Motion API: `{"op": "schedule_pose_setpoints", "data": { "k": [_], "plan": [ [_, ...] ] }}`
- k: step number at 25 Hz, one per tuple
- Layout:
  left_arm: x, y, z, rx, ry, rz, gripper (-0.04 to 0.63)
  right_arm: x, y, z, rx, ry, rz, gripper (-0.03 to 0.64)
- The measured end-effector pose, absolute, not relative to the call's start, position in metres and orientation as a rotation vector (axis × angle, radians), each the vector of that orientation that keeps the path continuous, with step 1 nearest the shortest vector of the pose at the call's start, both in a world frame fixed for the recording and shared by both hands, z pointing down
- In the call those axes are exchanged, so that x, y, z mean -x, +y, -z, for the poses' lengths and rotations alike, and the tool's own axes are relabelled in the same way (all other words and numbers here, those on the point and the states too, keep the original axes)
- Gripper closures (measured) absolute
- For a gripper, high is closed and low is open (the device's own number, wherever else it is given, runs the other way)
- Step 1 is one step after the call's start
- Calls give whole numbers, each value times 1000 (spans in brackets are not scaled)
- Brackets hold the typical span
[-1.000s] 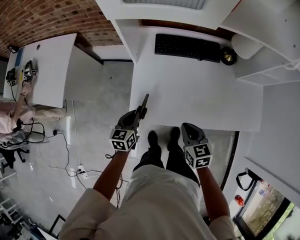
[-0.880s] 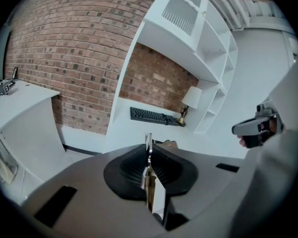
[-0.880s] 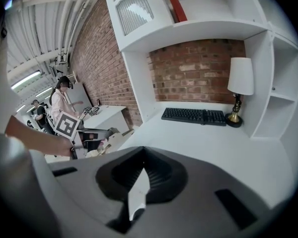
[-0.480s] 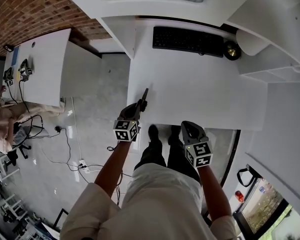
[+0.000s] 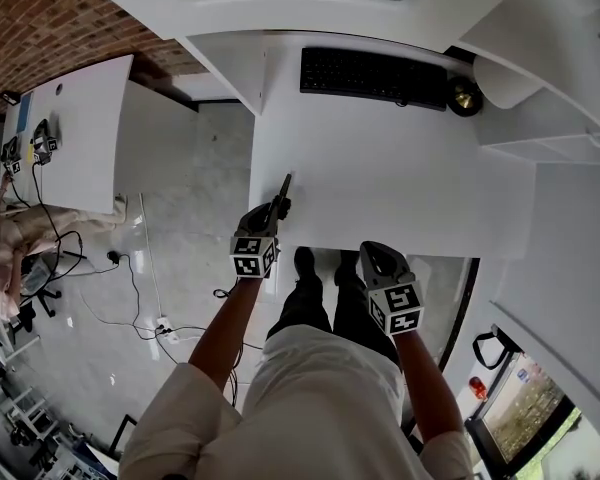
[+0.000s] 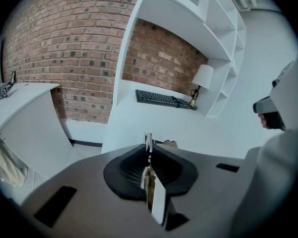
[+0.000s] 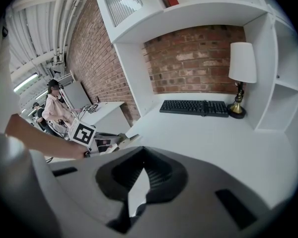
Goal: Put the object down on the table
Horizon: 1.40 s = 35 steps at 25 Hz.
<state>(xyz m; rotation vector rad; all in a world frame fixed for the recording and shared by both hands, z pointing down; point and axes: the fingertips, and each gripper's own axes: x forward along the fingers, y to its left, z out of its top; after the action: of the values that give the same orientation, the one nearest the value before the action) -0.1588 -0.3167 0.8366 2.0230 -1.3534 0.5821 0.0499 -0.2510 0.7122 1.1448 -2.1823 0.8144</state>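
My left gripper (image 5: 276, 211) is shut on a thin flat object (image 5: 284, 189), dark and narrow in the head view, that sticks out forward over the near left corner of the white table (image 5: 380, 178). In the left gripper view I see the object (image 6: 157, 202) edge-on between the pads, and the left gripper (image 6: 148, 144) has just eased its jaws a little with the object still touching both. My right gripper (image 5: 372, 253) hangs at the table's front edge, shut with nothing in it; in its own view the right gripper (image 7: 141, 166) has its tips together.
A black keyboard (image 5: 373, 75) and a brass lamp (image 5: 463, 96) stand at the back of the table. White shelves (image 5: 540, 118) rise to the right. A second white desk (image 5: 70, 128) is off to the left, with a person (image 5: 0, 258) beside it.
My left gripper has come down with the object, closer to the table's near left corner. The right gripper has sunk slightly.
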Motion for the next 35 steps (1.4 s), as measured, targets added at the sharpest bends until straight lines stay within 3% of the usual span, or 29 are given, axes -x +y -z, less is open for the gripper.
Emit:
{"op": "schedule_pose_setpoints", "data": {
  "k": [17,35],
  "plan": [
    [144,-313,-855,-2118,-1353,-848,563,-55,-250,-720,-1161,-2166,-839,614],
    [102,-306,-868,-2109,-1174,-801,489,-70,-250,-722,-1196,-2150,-851,615]
  ]
}}
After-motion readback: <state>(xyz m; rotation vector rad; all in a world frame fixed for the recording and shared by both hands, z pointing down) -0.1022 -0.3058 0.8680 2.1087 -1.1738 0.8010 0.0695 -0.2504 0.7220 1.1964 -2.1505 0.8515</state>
